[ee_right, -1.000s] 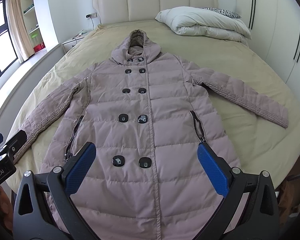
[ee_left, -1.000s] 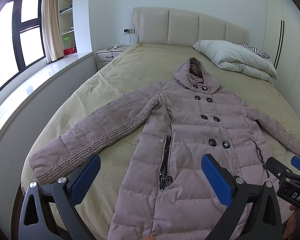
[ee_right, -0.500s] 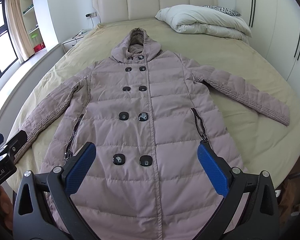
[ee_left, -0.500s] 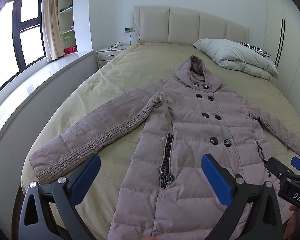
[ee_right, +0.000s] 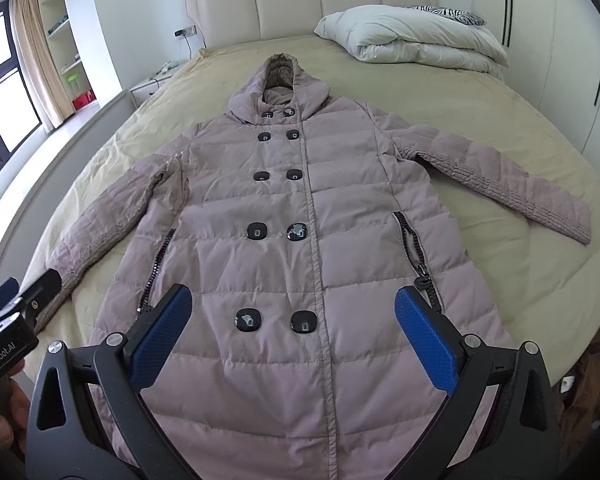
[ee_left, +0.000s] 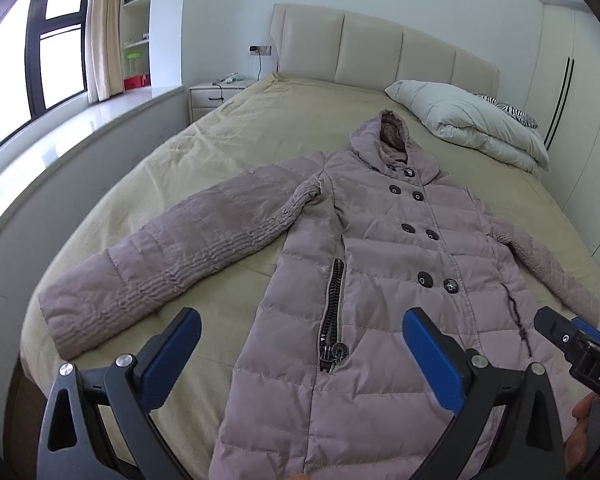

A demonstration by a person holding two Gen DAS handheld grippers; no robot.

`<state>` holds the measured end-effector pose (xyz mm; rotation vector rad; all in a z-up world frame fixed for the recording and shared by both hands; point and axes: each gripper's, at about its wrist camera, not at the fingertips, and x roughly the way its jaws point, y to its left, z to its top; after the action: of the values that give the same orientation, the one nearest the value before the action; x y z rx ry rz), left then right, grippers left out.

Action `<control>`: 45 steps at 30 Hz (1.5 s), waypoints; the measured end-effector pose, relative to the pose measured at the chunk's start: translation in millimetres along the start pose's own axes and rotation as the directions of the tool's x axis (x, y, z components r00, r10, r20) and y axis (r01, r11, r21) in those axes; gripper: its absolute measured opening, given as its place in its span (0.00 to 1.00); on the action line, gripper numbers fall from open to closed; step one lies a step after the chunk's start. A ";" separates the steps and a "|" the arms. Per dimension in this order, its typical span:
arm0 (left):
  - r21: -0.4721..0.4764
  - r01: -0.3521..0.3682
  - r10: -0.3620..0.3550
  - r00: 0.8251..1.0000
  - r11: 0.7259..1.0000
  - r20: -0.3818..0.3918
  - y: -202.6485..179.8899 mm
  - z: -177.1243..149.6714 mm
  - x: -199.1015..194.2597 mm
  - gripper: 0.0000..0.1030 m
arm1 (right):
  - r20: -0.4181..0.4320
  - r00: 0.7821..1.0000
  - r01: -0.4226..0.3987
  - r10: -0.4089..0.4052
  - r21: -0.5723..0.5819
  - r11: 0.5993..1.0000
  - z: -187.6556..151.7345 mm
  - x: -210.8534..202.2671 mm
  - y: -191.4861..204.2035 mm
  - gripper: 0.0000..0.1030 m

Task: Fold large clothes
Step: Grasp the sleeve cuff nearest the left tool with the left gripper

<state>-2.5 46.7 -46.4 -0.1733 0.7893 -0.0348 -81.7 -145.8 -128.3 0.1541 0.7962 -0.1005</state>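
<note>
A long mauve quilted hooded coat (ee_left: 380, 264) lies flat, face up and buttoned, on the bed, hood toward the headboard, both sleeves spread out. It also shows in the right wrist view (ee_right: 292, 248). My left gripper (ee_left: 300, 344) is open and empty, above the coat's lower left side near the zip pocket (ee_left: 334, 312). My right gripper (ee_right: 292, 328) is open and empty, above the lower front by the bottom buttons (ee_right: 276, 320). Each gripper shows at the edge of the other's view.
The bed (ee_left: 228, 148) has a beige cover and a padded headboard (ee_left: 380, 52). A folded white duvet (ee_left: 464, 124) and a zebra pillow lie at its far right. A nightstand (ee_left: 216, 94), window ledge and shelves stand left. Wardrobes (ee_right: 572, 52) line the right wall.
Both grippers have drifted slightly forward over the coat, so it looks a bit closer. The coat has not moved and the jaws stay open.
</note>
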 end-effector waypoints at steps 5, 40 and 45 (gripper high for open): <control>-0.208 0.082 -0.088 0.996 0.975 -0.022 58.6 -7.6 15.0 1.00 | 0.102 0.975 -0.208 0.200 0.076 0.975 0.2 -15.5 -2.9 1.00; -0.964 0.113 0.123 0.982 0.241 0.146 266.1 -63.0 76.1 0.97 | 0.108 0.785 -0.619 0.610 0.193 0.762 35.7 63.2 -20.9 1.00; -0.980 0.095 0.134 0.984 0.176 0.120 289.3 -53.7 87.8 0.43 | 0.097 0.794 -0.606 0.600 0.193 0.771 33.5 69.1 -25.4 1.00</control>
<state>11.5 315.7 -193.9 -1.4610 0.4991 0.5671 -13.8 -178.9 -157.4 0.6105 0.6699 0.4282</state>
